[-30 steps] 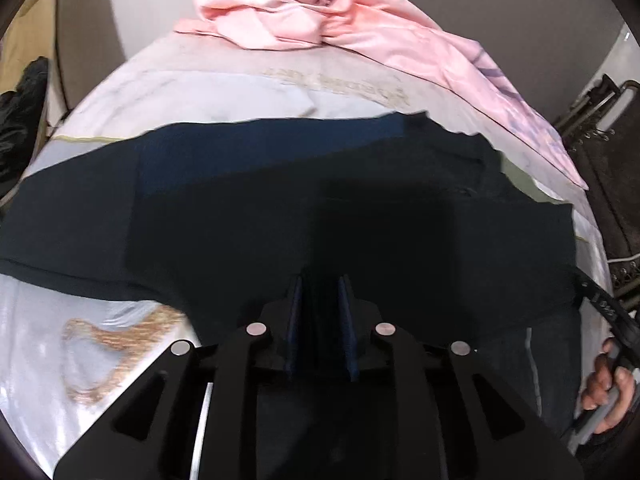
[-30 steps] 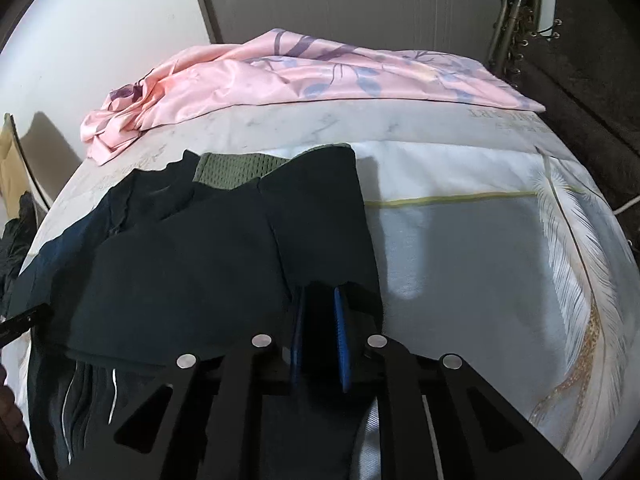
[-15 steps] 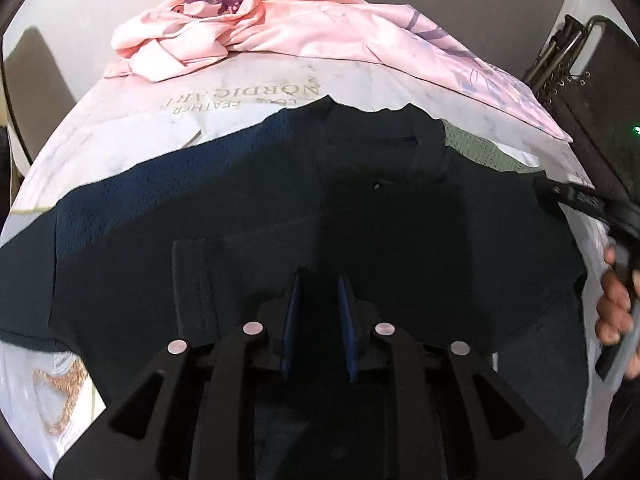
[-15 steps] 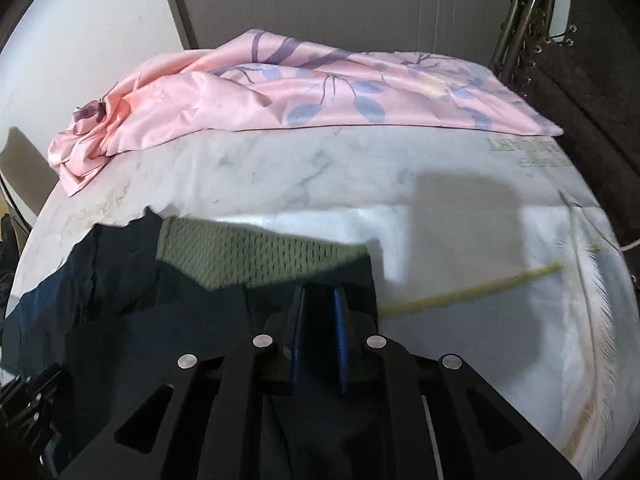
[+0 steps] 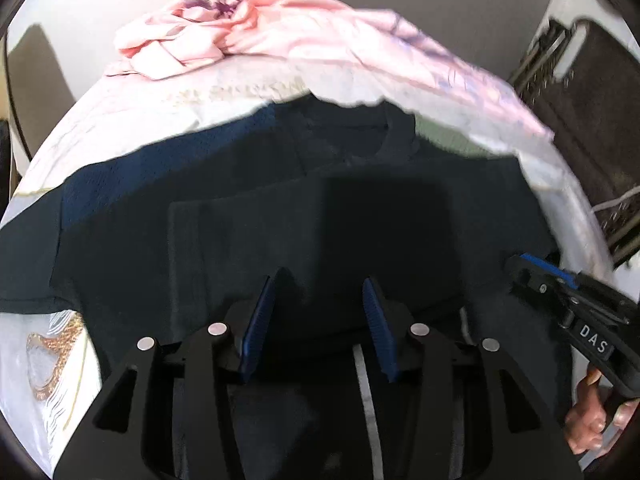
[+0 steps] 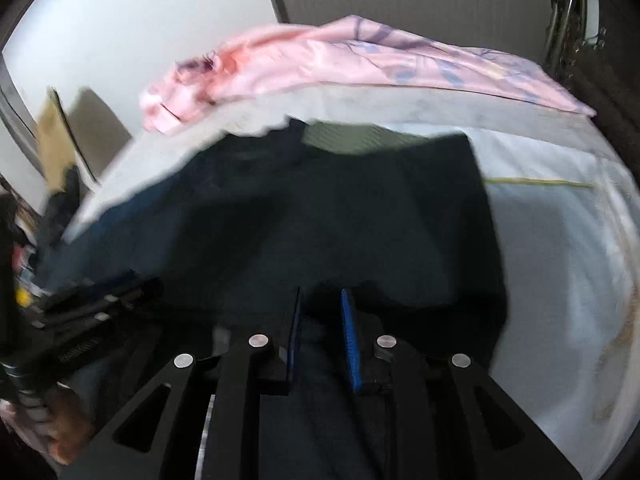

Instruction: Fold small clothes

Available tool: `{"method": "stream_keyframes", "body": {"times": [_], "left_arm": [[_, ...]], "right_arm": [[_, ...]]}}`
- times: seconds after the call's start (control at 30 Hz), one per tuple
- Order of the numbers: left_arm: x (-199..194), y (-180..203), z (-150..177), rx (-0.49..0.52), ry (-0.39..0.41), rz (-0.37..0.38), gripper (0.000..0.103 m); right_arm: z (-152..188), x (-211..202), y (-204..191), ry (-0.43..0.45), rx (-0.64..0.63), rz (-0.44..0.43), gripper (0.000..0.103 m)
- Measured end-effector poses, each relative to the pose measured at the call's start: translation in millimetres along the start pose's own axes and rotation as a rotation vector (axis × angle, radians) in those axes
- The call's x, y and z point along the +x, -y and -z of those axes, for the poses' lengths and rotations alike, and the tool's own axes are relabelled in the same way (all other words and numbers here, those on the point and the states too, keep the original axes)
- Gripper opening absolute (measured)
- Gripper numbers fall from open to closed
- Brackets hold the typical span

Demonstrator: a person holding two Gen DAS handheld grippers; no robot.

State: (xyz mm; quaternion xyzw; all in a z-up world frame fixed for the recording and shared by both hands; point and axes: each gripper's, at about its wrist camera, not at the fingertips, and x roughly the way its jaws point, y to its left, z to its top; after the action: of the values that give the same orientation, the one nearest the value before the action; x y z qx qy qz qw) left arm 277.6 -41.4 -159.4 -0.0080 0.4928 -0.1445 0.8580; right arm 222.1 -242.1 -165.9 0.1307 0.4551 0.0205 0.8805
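A dark, nearly black garment (image 5: 360, 220) lies folded flat on the pale bed cover (image 5: 200, 92), with a navy mesh layer (image 5: 160, 168) showing along its left side. An olive mesh piece (image 6: 360, 140) peeks out at its far edge. My left gripper (image 5: 323, 276) hovers over the garment's near part, open wide, with nothing between its blue pads. My right gripper (image 6: 322, 292) is over the same garment (image 6: 380, 220), open by a narrow gap and holding nothing. It also shows in the left wrist view, as the right gripper (image 5: 560, 292) beside the garment's right edge.
A crumpled pink floral sheet (image 5: 280, 24) lies across the far end of the bed. A black metal rack (image 5: 580, 80) stands past the bed's right side. A person's hand (image 5: 588, 420) holds the right gripper's handle. White bed cover (image 6: 560, 240) lies right of the garment.
Both grippers carried the garment's near edge forward toward the collar, let it go and drew back. The left jaws opened wide, the right only slightly. The folded layer stays down.
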Motion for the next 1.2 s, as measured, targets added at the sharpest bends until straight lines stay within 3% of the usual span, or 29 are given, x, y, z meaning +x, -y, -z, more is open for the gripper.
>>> {"method": "stream_keyframes", "body": {"times": [0.13, 0.23, 0.3, 0.47, 0.67, 0.77, 0.87, 1.2], "left_arm": [[-8, -31, -7, -0.070, 0.027, -0.031, 0.045], [7, -61, -4, -0.130, -0.043, -0.079, 0.045], [3, -85, 0, -0.193, -0.039, -0.053, 0.045], [-26, -149, 9, -0.302, 0.012, -0.092, 0.045], [-49, -248, 33, -0.542, 0.027, -0.130, 0.045], [-61, -294, 51, -0.698, 0.050, -0.096, 0.045], [-69, -320, 64, -0.788, 0.077, -0.074, 0.045], [-64, -363, 75, -1.007, 0.189, 0.011, 0.045]], "right_arm": [[-5, -3, -36, 0.027, -0.048, -0.036, 0.021], [-2, 18, -59, -0.019, -0.068, -0.052, 0.025], [5, 36, -63, -0.072, -0.060, -0.043, 0.029], [10, 18, -56, -0.009, -0.003, -0.064, 0.029], [27, -28, -57, 0.101, 0.026, -0.072, 0.032], [37, -34, -60, 0.105, 0.027, -0.064, 0.034], [41, -33, -63, 0.098, 0.015, -0.050, 0.034], [44, -30, -57, 0.095, 0.027, -0.021, 0.035]]}}
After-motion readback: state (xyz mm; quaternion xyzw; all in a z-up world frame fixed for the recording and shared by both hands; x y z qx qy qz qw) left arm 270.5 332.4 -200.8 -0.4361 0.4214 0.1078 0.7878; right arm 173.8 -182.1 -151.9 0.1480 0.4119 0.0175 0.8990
